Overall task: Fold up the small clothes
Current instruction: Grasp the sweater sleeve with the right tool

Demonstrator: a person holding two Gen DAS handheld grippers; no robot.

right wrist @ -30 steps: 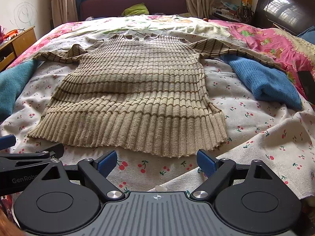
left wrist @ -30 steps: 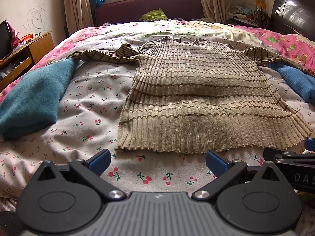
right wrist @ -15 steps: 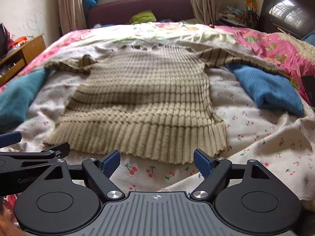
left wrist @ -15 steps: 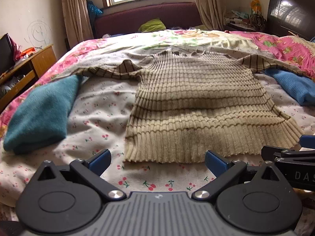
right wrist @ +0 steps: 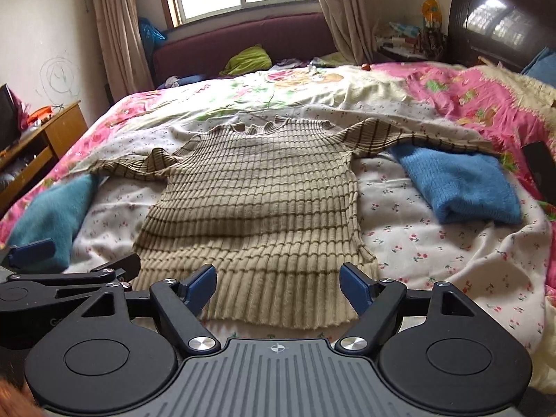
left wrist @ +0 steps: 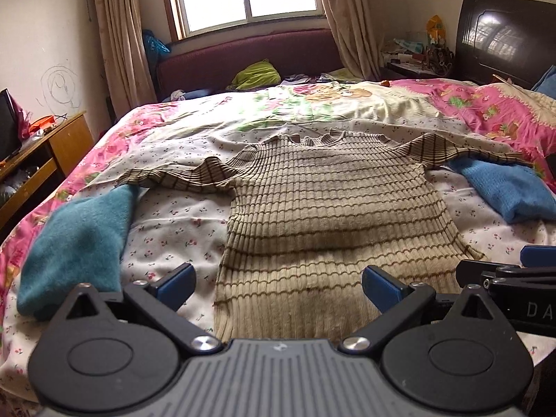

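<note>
"DA" shows on the right gripper (left wrist: 504, 271), jaws closing on nothing; left gripper (left wrist: 278, 283) gapes empty; both sit higher above the striped sweater (left wrist: 330, 222) than 1 second ago.

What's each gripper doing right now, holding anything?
Left gripper: open, holding nothing.
Right gripper: open, jaws closing, nothing gripped; the beige sweater lies flat beyond it.

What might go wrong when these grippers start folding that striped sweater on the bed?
The striped sweater has each sleeve end draped over a folded pile: the teal one and the blue one. Pulling a sleeve in could drag them askew. The cherry-print sheet is rumpled, so a low pinch by the closing right gripper might catch it.
</note>
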